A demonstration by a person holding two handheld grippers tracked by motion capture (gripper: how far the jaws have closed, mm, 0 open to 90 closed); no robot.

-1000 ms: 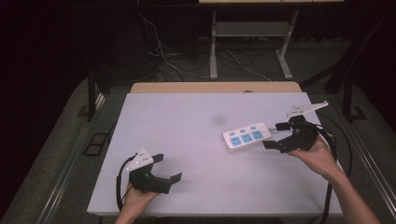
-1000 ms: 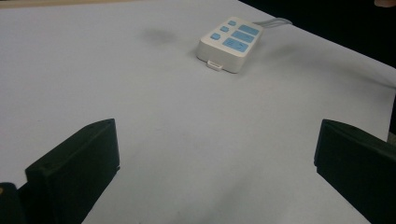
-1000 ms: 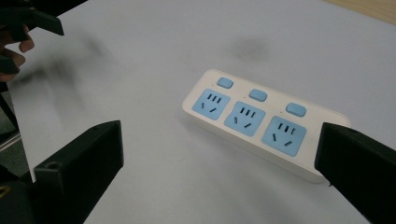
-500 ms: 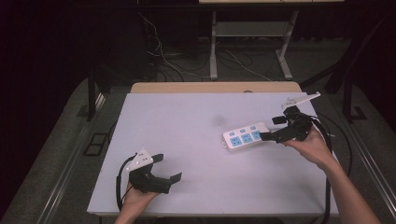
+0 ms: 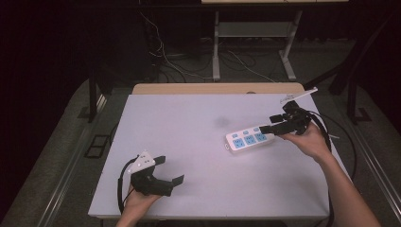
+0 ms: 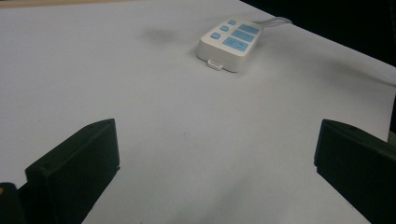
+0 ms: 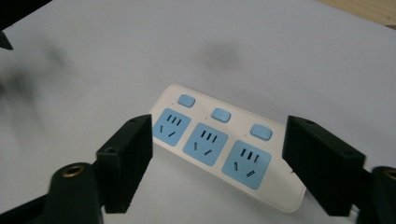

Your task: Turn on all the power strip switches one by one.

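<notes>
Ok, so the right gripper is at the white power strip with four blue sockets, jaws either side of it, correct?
Not quite: the power strip has three blue sockets, not four, as the right gripper view shows. The right gripper does have its jaws either side of it.

Left gripper (image 6: 215,172) low over white table (image 6: 116,79), jaws wide apart, nothing btwn them. Power strip (image 6: 229,44) lies far ahead, slightly right, white w/ blue sockets and buttons, short end toward cam; pale cord (image 6: 274,20) runs off its far end.
</notes>
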